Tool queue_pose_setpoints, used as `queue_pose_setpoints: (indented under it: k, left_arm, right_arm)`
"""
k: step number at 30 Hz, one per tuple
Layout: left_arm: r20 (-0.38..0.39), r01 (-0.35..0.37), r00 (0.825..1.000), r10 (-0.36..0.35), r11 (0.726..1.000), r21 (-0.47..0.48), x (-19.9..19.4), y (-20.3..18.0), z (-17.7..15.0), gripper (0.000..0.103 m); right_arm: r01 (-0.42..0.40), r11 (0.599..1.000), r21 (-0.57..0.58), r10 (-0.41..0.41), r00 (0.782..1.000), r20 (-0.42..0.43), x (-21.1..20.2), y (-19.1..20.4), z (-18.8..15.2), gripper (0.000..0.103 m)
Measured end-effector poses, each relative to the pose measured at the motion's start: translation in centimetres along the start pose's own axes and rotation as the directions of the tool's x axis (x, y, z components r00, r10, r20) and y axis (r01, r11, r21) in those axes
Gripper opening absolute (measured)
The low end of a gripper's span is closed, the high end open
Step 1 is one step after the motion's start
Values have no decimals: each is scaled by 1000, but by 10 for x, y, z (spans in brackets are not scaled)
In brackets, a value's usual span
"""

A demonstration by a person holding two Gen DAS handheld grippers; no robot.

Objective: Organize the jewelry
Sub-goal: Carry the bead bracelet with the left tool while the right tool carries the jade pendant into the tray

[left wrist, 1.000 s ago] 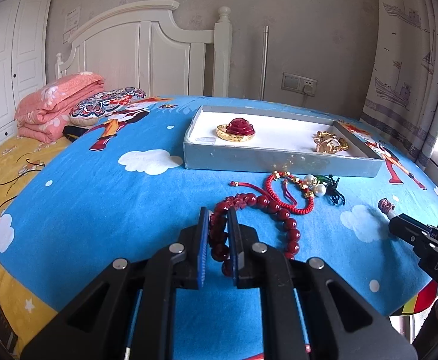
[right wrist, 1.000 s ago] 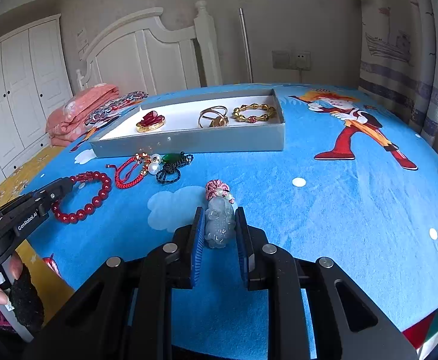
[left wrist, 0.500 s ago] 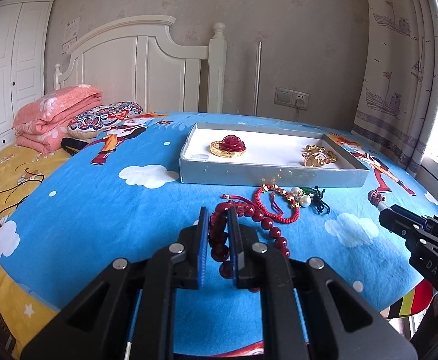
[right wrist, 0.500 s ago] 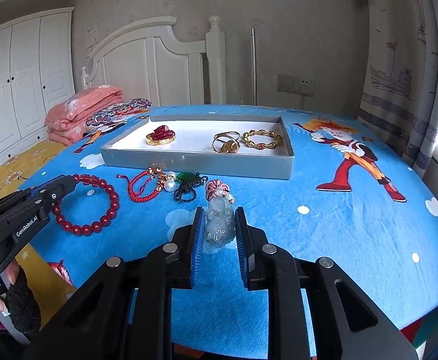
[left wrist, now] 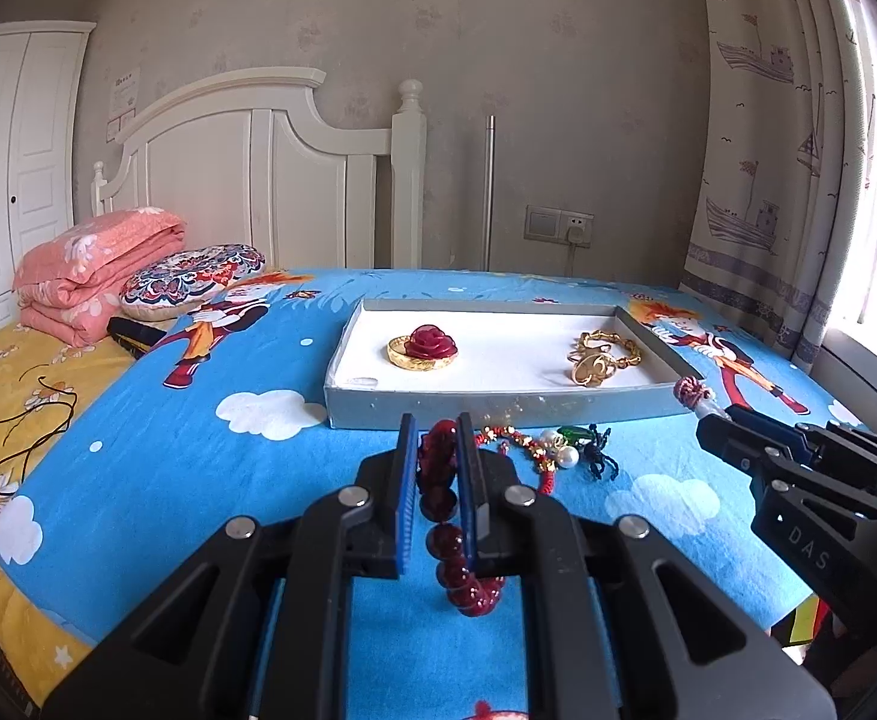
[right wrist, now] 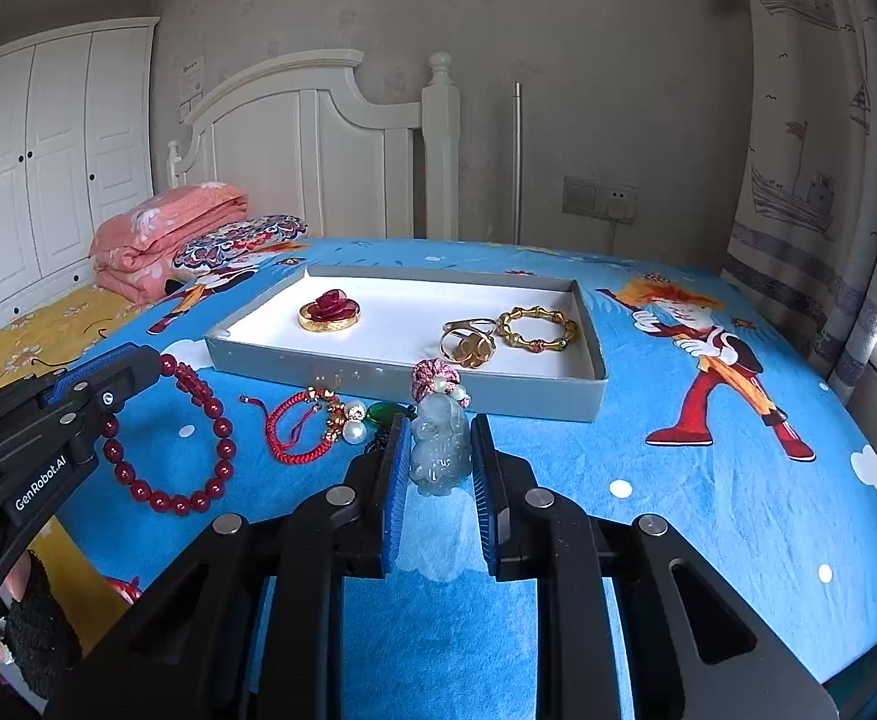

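My left gripper (left wrist: 435, 438) is shut on a dark red bead bracelet (left wrist: 444, 516), which hangs from it above the blue cloth; the bracelet also shows in the right wrist view (right wrist: 180, 438). My right gripper (right wrist: 438, 444) is shut on a pale jade pendant (right wrist: 441, 450) with a pink knot on top, lifted just before the grey tray (right wrist: 414, 384). The tray holds a gold ring with a red rose (right wrist: 329, 313), a gold ring (right wrist: 468, 345) and a gold bangle (right wrist: 537, 329). A red cord bracelet (right wrist: 300, 429) and a green-and-pearl charm (right wrist: 372, 417) lie in front of the tray.
The blue cartoon cloth (right wrist: 708, 480) covers the table. A bed with a folded pink quilt (left wrist: 96, 270) and a patterned pillow (left wrist: 192, 276) stands at the left. A curtain (left wrist: 786, 150) and a window sill are at the right.
Both grippers rose from the cloth and moved toward the tray. The bead bracelet now hangs from the left gripper; the jade pendant is lifted in the right.
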State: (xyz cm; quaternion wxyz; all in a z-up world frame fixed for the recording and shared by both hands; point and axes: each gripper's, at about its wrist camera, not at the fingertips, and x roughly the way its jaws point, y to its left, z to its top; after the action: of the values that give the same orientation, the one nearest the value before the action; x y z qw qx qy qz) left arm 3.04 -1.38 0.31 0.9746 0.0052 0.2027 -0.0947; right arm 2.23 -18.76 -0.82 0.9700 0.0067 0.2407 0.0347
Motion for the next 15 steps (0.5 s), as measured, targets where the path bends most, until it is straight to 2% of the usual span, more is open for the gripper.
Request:
queue_pose_setpoints:
  k: [8,15]
  left_arm:
    - [40,8,999,-9,1000,17,7,-6,27,12]
    - [51,13,999,-15,999,45,29,-12,61,12]
  right_arm:
    - [17,1000,12,-18,1000,14,9,-6,16,19]
    - [18,1000,-4,-18,1000,0,30,-4,38,19]
